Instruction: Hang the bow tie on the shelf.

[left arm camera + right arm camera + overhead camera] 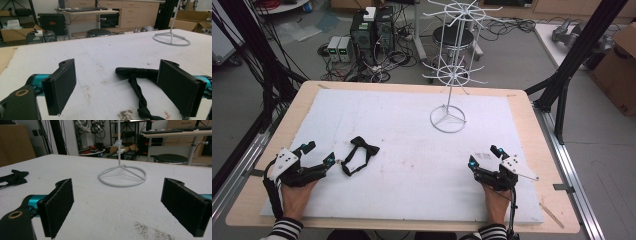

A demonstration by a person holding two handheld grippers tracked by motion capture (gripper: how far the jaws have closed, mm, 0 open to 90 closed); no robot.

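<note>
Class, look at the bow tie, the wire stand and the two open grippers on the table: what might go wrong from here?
1. The bow tie has a thin looped strap; the left gripper beside it might pinch only the strap, leaving the bow dangling.
2. The wire stand is tall on a small ring base; a snag on its prongs might tip it.
3. The right gripper lies far from the tie.

A research lab or workshop. Beyond the table's [522,107] far edge, computer towers [372,30] w/ tangled cables [384,62] sit on a grey floor, cardboard boxes [619,70] at far right. Left gripper view adds wood cabinets [130,12], a desk w/ keyboard [80,10] & a stool [96,32].
</note>
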